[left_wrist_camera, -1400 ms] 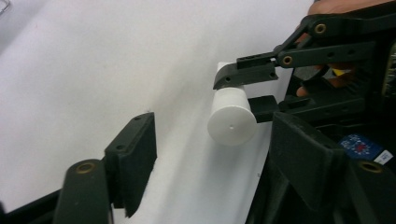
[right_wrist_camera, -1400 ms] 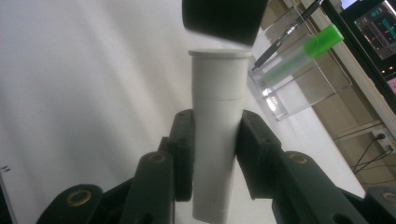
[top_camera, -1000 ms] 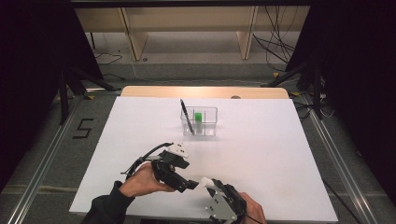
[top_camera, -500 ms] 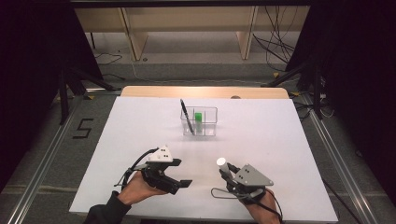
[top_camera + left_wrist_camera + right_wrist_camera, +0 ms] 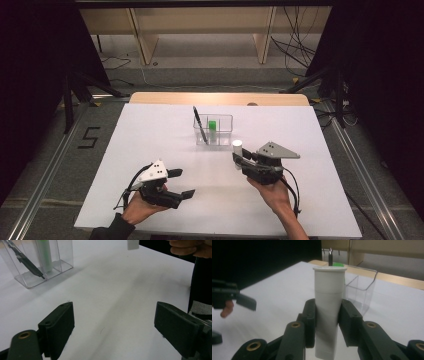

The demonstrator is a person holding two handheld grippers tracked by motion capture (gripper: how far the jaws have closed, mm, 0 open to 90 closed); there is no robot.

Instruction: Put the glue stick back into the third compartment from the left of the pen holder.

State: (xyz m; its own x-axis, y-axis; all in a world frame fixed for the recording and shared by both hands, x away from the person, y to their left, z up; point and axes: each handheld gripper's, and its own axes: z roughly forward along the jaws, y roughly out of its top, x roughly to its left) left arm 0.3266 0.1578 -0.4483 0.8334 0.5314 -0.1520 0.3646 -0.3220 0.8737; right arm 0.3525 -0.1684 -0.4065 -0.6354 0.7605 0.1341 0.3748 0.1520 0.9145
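Right gripper [image 5: 238,159], clenched on a white tube [image 5: 237,146] and holding it upright, just in front of the clear bin [image 5: 214,130] and slightly to its right. In the right gripper view the pads press the tube [image 5: 329,307] on both sides at mid-height, its flat cap uppermost. Inside the bin stand a black pen [image 5: 200,125], leaning, and a green marker [image 5: 212,125]. Left gripper [image 5: 181,183], released and holding nothing, low over the table [image 5: 150,135], well apart from the bin on its near left; its jaws have just been opening, with bare table between them in the left gripper view.

Step in hand, as judged: carrying the tube to the bin. To do it well, keep the tube vertical, raise its lower end above the bin's rim, centre it over the free compartment on the right, clear of pen and marker, and let go only once it is well inside.

Compared with a second ago: both grippers were together at the table's near edge; the right one has since risen and travelled toward the bin, while the left has drawn away to the left.
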